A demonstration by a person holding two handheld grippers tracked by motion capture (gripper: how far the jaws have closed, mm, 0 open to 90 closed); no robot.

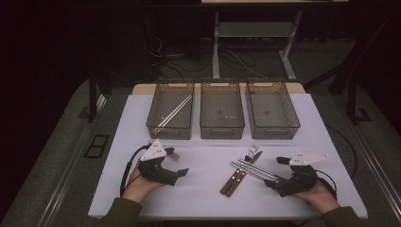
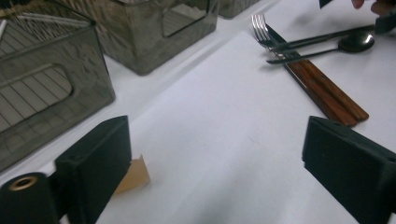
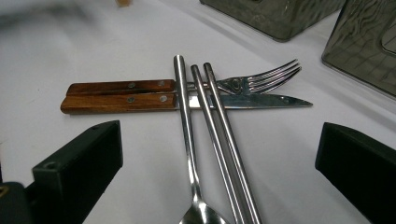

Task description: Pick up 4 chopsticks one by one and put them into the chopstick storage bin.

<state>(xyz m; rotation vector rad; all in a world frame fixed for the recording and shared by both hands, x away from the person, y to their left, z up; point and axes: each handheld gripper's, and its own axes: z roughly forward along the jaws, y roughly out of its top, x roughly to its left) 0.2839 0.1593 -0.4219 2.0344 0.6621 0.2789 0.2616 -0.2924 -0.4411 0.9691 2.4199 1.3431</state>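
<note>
The left gripper (image 1: 176,173) is resting on the near left of the white table (image 1: 208,189), its jaws standing wide apart with nothing between them; in the left gripper view only bare tabletop is lying in the gap. A small brown paper scrap (image 2: 133,175) is lying just beside its left jaw. At the far side, three smoky transparent bins are sitting in a row: the left bin (image 1: 171,127) is holding a pair of metal chopsticks (image 1: 176,110) laid diagonally, while the middle bin (image 1: 222,128) and right bin (image 1: 272,130) are standing beside it. Right of centre, a fork (image 3: 261,78) and a knife (image 3: 261,101), both with wooden handles, are lying side by side on the table. Across them are resting a spoon (image 3: 187,135) and a second pair of chopsticks (image 3: 222,135), all touching in one pile. The right gripper (image 1: 279,180) is sitting at the near right, released and open, its jaws flanking the near ends of the spoon and chopsticks without touching them.
</note>
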